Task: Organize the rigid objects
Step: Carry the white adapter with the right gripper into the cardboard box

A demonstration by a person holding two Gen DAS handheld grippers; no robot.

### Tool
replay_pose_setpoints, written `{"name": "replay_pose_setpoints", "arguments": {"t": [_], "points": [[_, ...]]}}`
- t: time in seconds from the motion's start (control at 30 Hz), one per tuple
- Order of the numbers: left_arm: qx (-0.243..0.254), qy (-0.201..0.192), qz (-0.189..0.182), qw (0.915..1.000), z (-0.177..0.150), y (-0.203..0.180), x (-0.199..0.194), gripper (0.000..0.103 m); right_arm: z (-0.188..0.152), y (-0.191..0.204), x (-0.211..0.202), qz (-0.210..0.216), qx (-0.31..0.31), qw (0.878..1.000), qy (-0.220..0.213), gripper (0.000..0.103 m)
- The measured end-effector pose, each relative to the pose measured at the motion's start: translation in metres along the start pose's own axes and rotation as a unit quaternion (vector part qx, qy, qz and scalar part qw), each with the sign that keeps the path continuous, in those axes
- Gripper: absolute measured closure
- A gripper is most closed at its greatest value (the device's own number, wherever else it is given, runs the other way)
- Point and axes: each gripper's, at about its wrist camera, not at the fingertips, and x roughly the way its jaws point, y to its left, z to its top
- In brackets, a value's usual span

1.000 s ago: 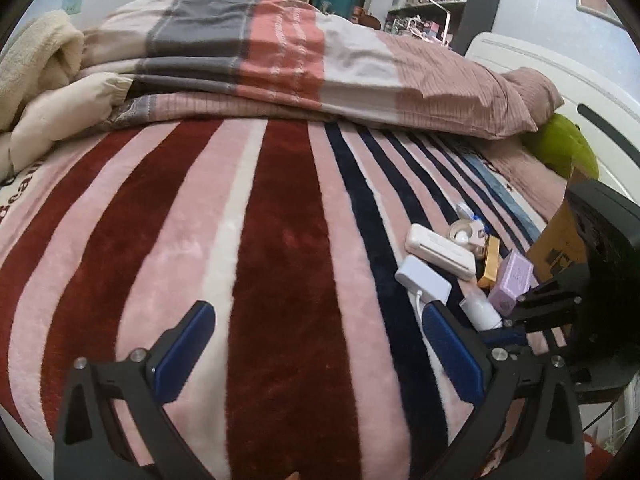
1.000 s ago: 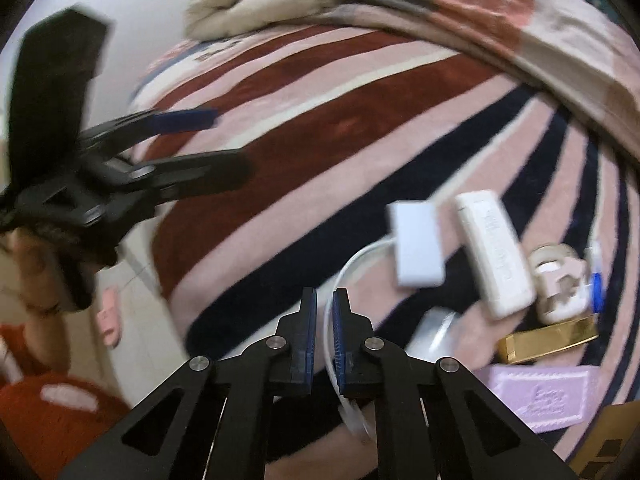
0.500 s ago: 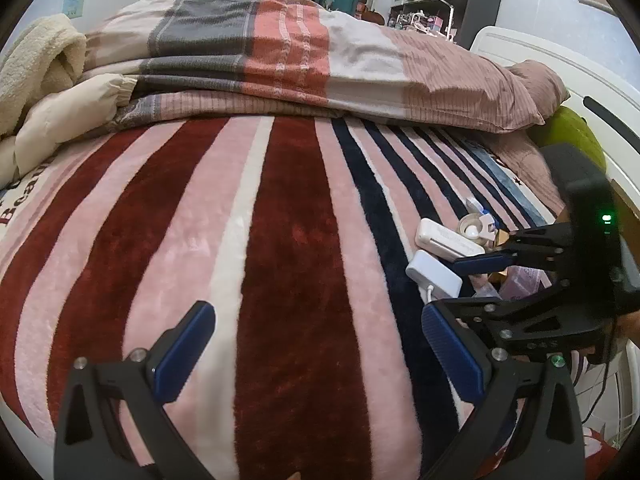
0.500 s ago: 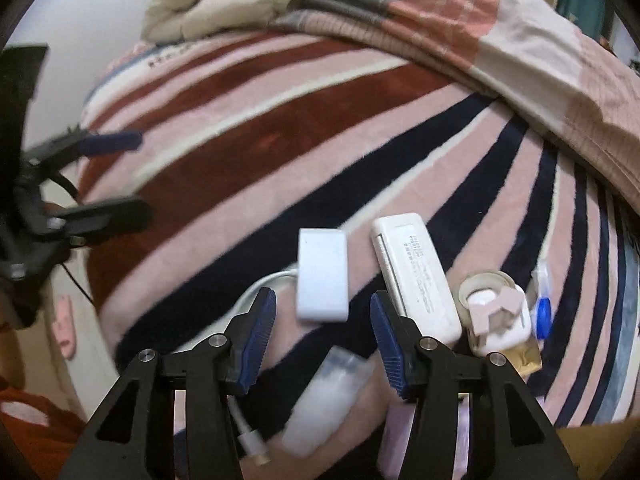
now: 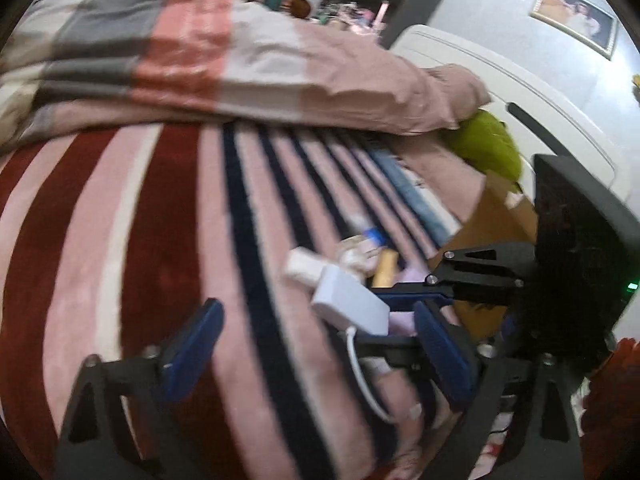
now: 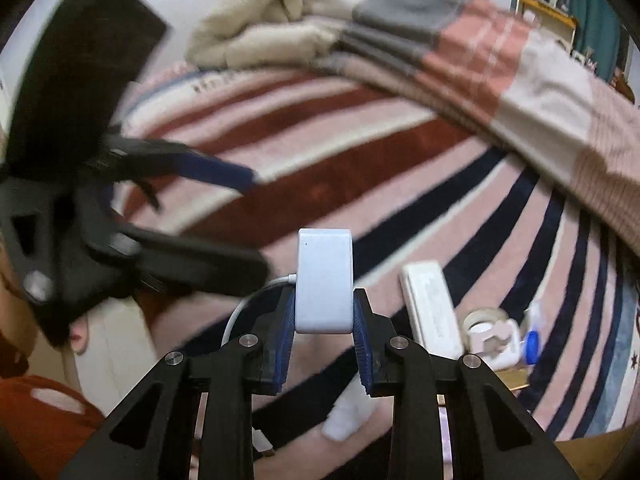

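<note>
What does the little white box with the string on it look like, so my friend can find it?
Look at the striped blanket on the bed. Near its front edge, the right gripper pinches a small white adapter box. Unlike the longer white box lying beside it, this one trails a thin white cable.

white adapter [image 6: 324, 280]: smooth matt plastic, with a glossy white cord [image 6: 248, 304]. right tool [image 6: 323, 334]: matt black plastic frame, ribbed blue rubbery pads [image 6: 362, 332], bright metal screws. left tool [image 5: 316, 352]: the same black plastic and blue pads. striped blanket [image 5: 160, 220]: plush, fuzzy cloth. folded quilt [image 5: 240, 60]: woven cloth. cardboard box [image 5: 496, 224]: dull brown.
</note>
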Motion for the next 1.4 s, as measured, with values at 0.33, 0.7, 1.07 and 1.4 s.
{"name": "replay_pose_setpoints", "arguments": {"t": [0.33,0.7,1.07,1.4], "points": [[0.090,-0.025,-0.053,0.9942,0.070,-0.127,-0.018,0.074,0.002,-0.020,-0.121,-0.040,0.023,0.994,-0.101,0.081],[0.161,0.038,-0.092,0.9819,0.119,-0.246,0.056,0.074,-0.050,-0.112,-0.211,-0.098,0.115,0.982,-0.111,0.081],[0.165,0.088,-0.101,0.9771,0.131,-0.281,0.112,0.074,-0.096,-0.162,-0.220,-0.112,0.183,0.973,-0.080,0.081],[0.166,0.114,-0.104,0.9740,0.141,-0.298,0.123,0.074,-0.098,-0.170,-0.238,-0.123,0.198,0.969,-0.079,0.081]]}}
